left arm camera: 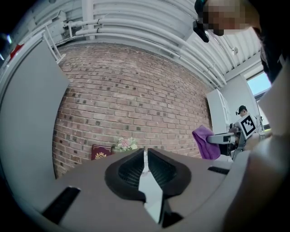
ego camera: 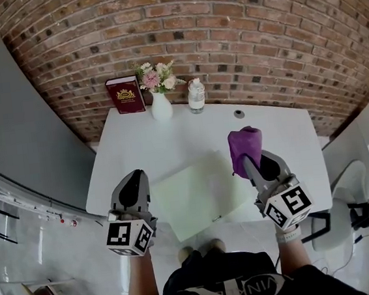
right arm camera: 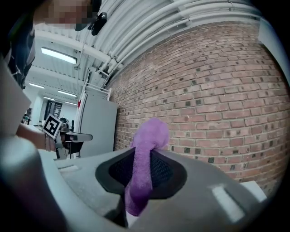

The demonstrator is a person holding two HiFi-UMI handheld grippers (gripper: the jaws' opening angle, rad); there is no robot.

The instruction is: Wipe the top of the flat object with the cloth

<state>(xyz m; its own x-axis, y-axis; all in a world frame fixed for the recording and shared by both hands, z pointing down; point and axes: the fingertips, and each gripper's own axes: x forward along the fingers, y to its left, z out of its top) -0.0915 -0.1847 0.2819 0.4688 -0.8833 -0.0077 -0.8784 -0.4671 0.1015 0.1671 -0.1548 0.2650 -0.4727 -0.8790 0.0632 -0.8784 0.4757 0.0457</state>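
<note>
A pale green flat board (ego camera: 193, 195) lies on the white table (ego camera: 170, 138), near its front edge. My right gripper (ego camera: 251, 167) is held above the board's right side, shut on a purple cloth (ego camera: 243, 147) that bunches up past the jaw tips. In the right gripper view the cloth (right arm camera: 145, 167) is pinched between the dark pads and hangs down. My left gripper (ego camera: 135, 176) hovers over the board's left edge, pointing level at the brick wall. Its jaws (left arm camera: 146, 159) are shut with nothing between them. The cloth (left arm camera: 205, 142) also shows at the right in the left gripper view.
At the table's back edge stand a red book (ego camera: 125, 95), a white vase of flowers (ego camera: 159, 90) and a clear bottle (ego camera: 196, 96). A small round hole (ego camera: 238, 113) marks the tabletop. A brick wall rises behind. A grey panel (ego camera: 18, 122) stands left.
</note>
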